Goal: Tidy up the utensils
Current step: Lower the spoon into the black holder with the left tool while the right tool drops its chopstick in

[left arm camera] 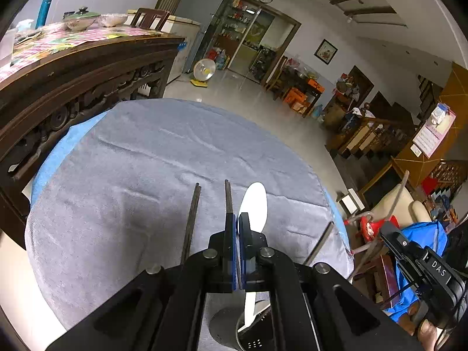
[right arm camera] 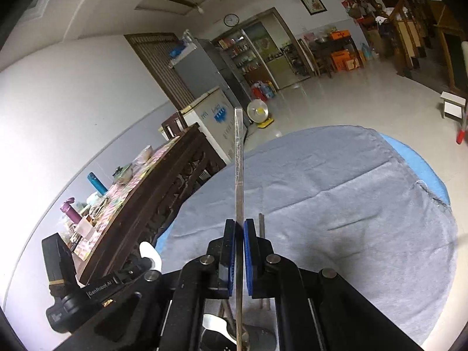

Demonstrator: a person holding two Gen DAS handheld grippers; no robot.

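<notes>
My left gripper is shut above a black perforated utensil holder. A white spoon stands bowl up just behind its right finger, with the handle running down into the holder. It does not pass between the pads. Dark chopsticks rise to the left, and one more stands behind the left finger. My right gripper is shut on a flat metal utensil handle. That handle points far up, and its lower end reaches the holder. A white spoon and a chopstick show there too.
The holder stands on a round table under a grey-blue cloth. A dark carved wooden sideboard crowded with bowls and bottles stands close on the left. Tiled floor, a small fan and cluttered furniture lie beyond the table.
</notes>
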